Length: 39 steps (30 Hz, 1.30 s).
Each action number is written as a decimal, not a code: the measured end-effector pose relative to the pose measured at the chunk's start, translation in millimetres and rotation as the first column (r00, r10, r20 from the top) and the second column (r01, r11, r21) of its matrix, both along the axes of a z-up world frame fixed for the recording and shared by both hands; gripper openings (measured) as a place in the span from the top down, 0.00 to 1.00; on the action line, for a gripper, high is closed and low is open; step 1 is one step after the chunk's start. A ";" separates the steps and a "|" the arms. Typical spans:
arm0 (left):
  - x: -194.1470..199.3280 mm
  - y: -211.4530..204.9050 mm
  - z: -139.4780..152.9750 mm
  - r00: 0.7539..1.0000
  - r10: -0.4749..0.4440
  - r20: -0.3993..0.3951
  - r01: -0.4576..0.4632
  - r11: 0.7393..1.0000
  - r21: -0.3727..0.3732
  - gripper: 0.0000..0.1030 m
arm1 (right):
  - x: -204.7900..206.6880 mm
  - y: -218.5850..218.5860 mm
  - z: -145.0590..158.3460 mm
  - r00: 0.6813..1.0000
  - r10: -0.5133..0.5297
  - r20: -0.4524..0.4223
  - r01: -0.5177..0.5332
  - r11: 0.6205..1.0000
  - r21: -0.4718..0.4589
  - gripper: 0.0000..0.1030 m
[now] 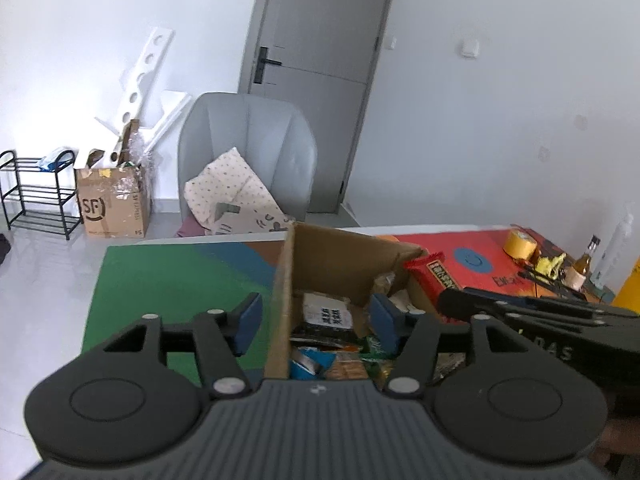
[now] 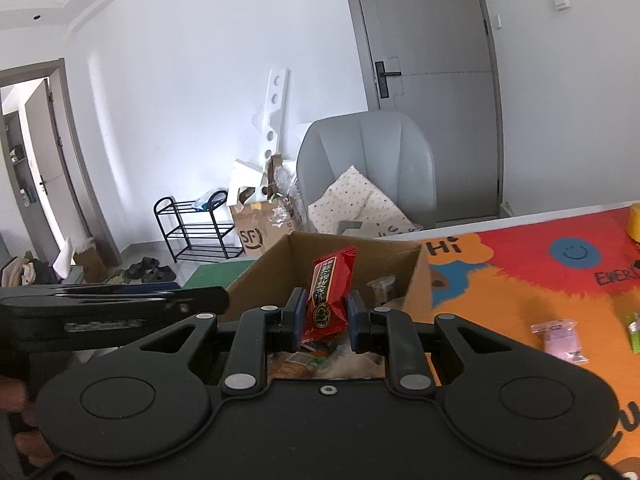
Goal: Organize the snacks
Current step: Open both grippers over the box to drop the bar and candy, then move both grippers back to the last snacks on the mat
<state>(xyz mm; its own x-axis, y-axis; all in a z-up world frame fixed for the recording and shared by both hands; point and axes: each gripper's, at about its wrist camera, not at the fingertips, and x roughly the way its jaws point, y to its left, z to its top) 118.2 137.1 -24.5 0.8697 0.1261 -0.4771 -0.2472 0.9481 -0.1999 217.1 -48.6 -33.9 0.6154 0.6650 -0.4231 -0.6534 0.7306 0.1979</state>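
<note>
Right gripper [image 2: 323,322]: closed on a red snack packet [image 2: 329,294], blue pads pressing both sides, packet standing upright above the open cardboard box [image 2: 416,276]. On the packet front, a dark label panel with yellow characters and a round gold emblem below; too small to read.

Left gripper [image 1: 316,322]: half open, nothing between the blue fingers. Left finger [image 1: 248,322] outside the box wall [image 1: 282,300], right finger [image 1: 384,320] inside over the snacks, so straddling the cardboard edge without gripping it.

Inside the box: a mixed heap of small packets, among them a white one with black print [image 1: 330,314], a blue one [image 1: 310,362], an orange cracker pack [image 1: 348,368] and green wrappers [image 1: 374,346].

Readable writing: "SF" on the brown carton [image 1: 114,206] on the floor; "Hi" [image 2: 446,246] on the colourful table mat [image 2: 520,280], beside a blue smiley face [image 2: 574,254].

Loose on the mat to the right of the box: a pale pink packet [image 2: 560,336] and a green packet [image 2: 633,330] at the picture's edge. Far on the table: a roll of yellow tape [image 1: 520,244] and a small glass bottle [image 1: 584,264].
</note>
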 end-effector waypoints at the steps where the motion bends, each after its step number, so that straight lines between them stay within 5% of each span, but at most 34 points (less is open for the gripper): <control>1: -3.8 3.0 -0.3 1.000 0.012 0.002 -0.012 1.000 -0.008 0.38 | 0.3 2.6 -0.4 1.000 0.004 -0.003 -0.004 1.000 -0.001 0.81; 11: -44.9 17.4 6.6 0.993 0.115 0.030 -0.115 0.993 -0.001 0.23 | 2.0 20.4 0.5 1.000 0.023 -0.017 -0.022 0.999 0.027 0.79; 16: -63.3 15.5 7.2 0.986 0.165 0.024 -0.166 0.986 0.012 0.13 | -3.0 17.6 -0.3 0.999 0.023 -0.027 -0.022 0.999 0.023 0.51; 21: -71.9 4.2 13.2 0.978 0.207 0.021 -0.207 0.978 0.034 0.07 | -17.7 5.9 2.8 0.999 0.043 -0.022 -0.042 0.999 0.025 0.35; 39: -72.1 -68.0 43.3 0.990 0.120 0.073 -0.128 0.985 0.112 0.03 | -29.9 -77.7 13.4 0.998 -0.061 -0.019 0.062 0.995 0.083 0.16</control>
<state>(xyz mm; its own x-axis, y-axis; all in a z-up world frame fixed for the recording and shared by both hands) 46.2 69.1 18.7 0.8727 0.2865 -0.3953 -0.3545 0.9286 -0.1096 187.1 -126.3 -20.5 0.6498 0.6595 -0.3779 -0.6038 0.7499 0.2704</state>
